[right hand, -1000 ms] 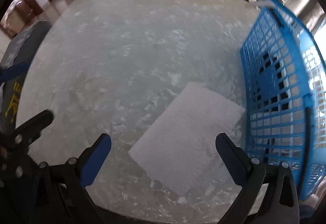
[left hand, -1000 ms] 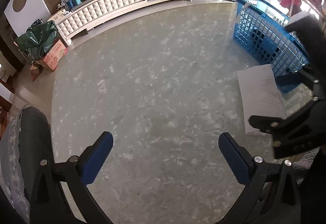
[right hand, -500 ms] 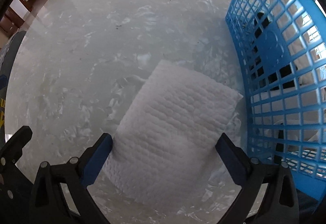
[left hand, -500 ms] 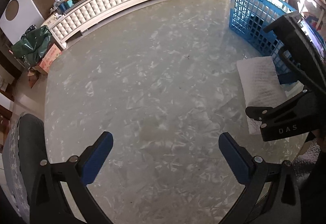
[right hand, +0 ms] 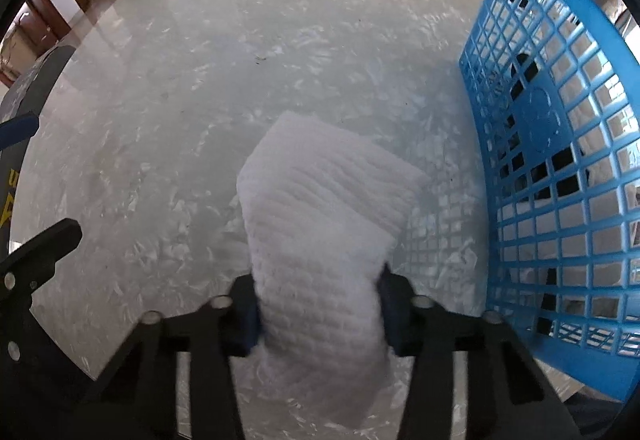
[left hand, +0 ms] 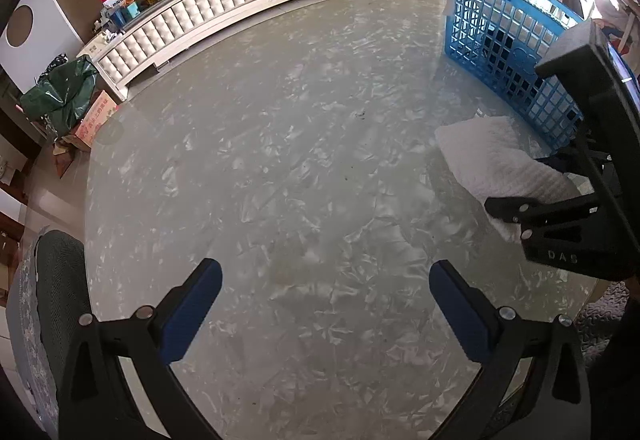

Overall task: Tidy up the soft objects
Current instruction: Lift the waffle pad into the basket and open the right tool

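Observation:
A white folded towel (right hand: 320, 224) lies on the round glass table (right hand: 200, 88) beside a blue plastic basket (right hand: 560, 144). My right gripper (right hand: 320, 312) is shut on the towel's near end, which bunches between the blue pads. In the left wrist view the towel (left hand: 492, 156) shows at the right with the right gripper's black body (left hand: 580, 200) over it and the basket (left hand: 512, 40) behind. My left gripper (left hand: 324, 304) is open and empty over the bare table (left hand: 300, 160).
The basket holds dark and white items seen through its mesh. A grey chair back (left hand: 60, 280) stands at the table's left edge. A white tufted cabinet (left hand: 200, 12) with clutter and a green bag (left hand: 60, 92) stand across the room.
My right gripper moved down onto the towel and shut on its near end, bunching it. My left gripper stayed open in about the same place.

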The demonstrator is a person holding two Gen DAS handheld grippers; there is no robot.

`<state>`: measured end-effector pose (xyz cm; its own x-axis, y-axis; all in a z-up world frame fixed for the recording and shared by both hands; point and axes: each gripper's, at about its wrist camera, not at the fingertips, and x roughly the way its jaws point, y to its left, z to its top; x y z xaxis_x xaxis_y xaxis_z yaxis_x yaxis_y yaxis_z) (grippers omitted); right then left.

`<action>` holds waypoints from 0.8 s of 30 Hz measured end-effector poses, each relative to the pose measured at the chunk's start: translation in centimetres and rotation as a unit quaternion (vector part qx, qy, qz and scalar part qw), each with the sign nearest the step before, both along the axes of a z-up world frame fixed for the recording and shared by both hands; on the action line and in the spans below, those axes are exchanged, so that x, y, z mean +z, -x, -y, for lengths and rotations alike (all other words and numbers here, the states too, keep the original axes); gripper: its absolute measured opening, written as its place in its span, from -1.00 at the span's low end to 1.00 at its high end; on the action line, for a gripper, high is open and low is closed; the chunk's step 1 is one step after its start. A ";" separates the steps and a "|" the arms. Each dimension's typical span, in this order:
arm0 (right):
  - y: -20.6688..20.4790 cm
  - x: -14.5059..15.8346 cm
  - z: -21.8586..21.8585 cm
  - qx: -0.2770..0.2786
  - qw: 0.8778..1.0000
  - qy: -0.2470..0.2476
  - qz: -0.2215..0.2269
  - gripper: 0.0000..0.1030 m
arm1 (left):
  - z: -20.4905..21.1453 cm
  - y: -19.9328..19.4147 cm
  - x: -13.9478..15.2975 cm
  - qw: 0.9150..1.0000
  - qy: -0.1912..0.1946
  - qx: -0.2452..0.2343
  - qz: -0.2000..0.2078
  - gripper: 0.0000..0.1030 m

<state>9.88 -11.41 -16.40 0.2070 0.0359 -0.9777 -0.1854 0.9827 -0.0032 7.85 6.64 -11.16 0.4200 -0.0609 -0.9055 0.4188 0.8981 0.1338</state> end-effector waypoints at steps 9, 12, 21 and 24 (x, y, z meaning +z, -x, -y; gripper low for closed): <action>0.5 3.6 0.3 0.022 0.999 -0.024 0.031 -0.35 | 0.0 0.4 1.9 1.000 0.018 0.005 0.021 1.00; 0.1 5.6 0.7 0.027 0.998 -0.034 0.045 -0.35 | 0.2 0.7 3.2 0.999 0.021 0.014 0.043 1.00; 2.8 12.2 1.0 0.041 0.993 -0.052 0.102 -0.35 | 0.7 2.4 8.0 0.992 0.048 0.022 0.114 1.00; 3.5 14.3 1.6 0.047 0.989 -0.058 0.124 -0.35 | 1.2 2.3 8.9 0.990 0.053 0.025 0.125 1.00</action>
